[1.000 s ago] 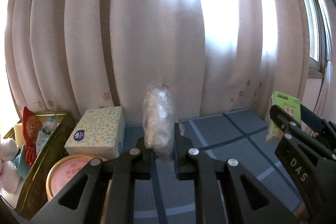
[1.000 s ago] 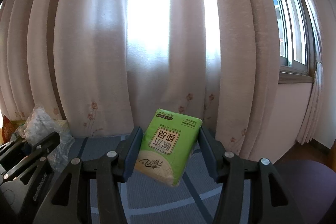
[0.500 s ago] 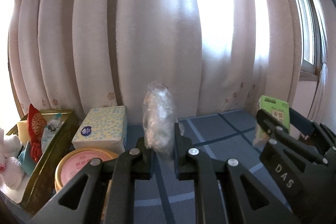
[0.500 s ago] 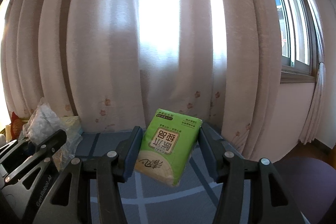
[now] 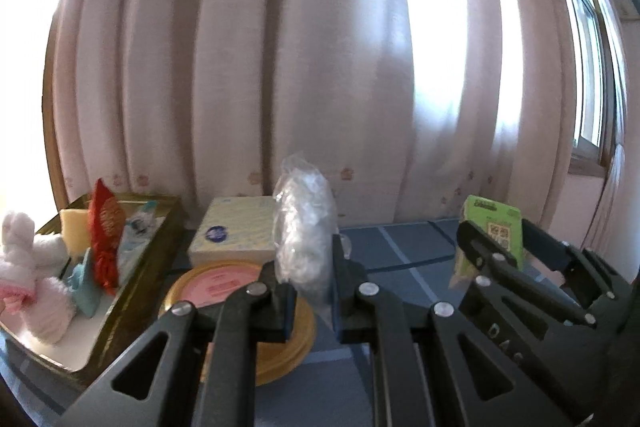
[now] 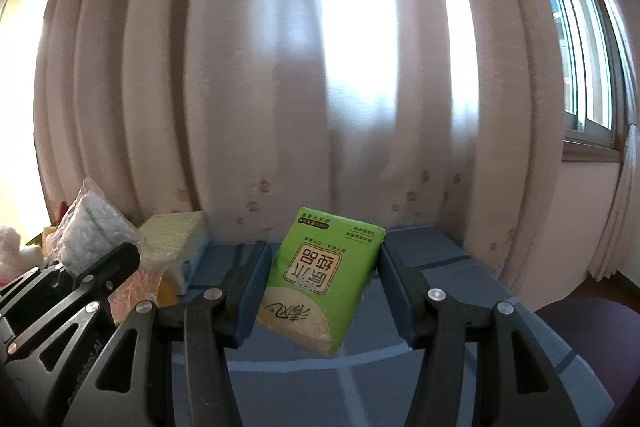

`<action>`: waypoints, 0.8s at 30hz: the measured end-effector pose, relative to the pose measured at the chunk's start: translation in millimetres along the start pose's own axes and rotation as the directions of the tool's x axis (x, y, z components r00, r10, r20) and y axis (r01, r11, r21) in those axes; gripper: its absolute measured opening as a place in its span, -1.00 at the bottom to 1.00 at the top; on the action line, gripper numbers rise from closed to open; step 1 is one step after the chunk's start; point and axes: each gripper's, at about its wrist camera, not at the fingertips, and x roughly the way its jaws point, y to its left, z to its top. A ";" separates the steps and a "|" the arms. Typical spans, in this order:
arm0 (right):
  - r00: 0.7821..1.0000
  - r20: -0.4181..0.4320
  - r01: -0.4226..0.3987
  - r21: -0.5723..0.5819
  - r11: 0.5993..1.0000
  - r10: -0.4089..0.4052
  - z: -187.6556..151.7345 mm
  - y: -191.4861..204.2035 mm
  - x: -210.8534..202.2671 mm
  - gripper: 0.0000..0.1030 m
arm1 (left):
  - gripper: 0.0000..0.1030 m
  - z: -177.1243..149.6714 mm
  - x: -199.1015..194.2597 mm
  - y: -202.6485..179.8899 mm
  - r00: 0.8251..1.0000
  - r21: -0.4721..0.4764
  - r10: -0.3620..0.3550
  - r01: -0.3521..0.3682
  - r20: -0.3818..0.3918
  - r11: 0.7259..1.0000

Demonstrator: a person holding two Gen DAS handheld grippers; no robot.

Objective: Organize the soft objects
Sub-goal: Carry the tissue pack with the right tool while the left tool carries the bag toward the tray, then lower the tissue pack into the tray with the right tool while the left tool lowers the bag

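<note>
Two grippers: left gripper (image 5: 306, 291) clamped on one clear plastic bag (image 5: 304, 223), right gripper (image 6: 322, 283) clamped on one green tissue pack (image 6: 320, 275), both held above the blue mat (image 6: 440, 259). Left of the bag, one gold tray (image 5: 132, 291) holding a white plush (image 5: 24, 267), a red packet (image 5: 105, 227) and smaller items hard to make out. Beside the tray, one dotted tissue box (image 5: 236, 231) and one round pink-lidded tin (image 5: 216, 283), partly hidden behind the left gripper.

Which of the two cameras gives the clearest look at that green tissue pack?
The right wrist view: the green tissue pack fills the centre, printed face showing, clamped in the right gripper. The left wrist view catches only its top behind that gripper's fingers.
</note>
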 end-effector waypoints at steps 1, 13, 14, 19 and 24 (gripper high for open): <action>1.000 0.000 -0.012 -0.003 1.000 0.012 -0.3 5.5 -0.8 0.12 | -0.78 -0.7 -3.2 4.1 1.000 -0.005 0.007 -0.007 0.003 1.000; 0.994 0.006 -0.110 -0.039 0.993 0.110 -3.8 62.1 -8.5 0.12 | -0.78 -4.3 -32.2 61.3 0.997 -0.064 0.076 -0.075 0.024 0.995; 0.993 0.006 -0.117 -0.040 0.992 0.117 -4.1 67.0 -8.7 0.12 | -0.78 -4.1 -34.3 66.2 0.996 -0.066 0.087 -0.085 0.025 0.994; 0.989 0.006 -0.149 -0.056 0.987 0.150 -4.8 90.1 -9.4 0.12 | -0.78 -0.4 -41.9 92.8 0.988 -0.076 0.151 -0.148 0.030 0.986; 0.982 0.011 -0.185 -0.088 0.979 0.187 -5.1 116.2 -11.4 0.12 | -0.78 -0.7 -44.0 119.2 0.975 -0.089 0.221 -0.219 0.010 0.972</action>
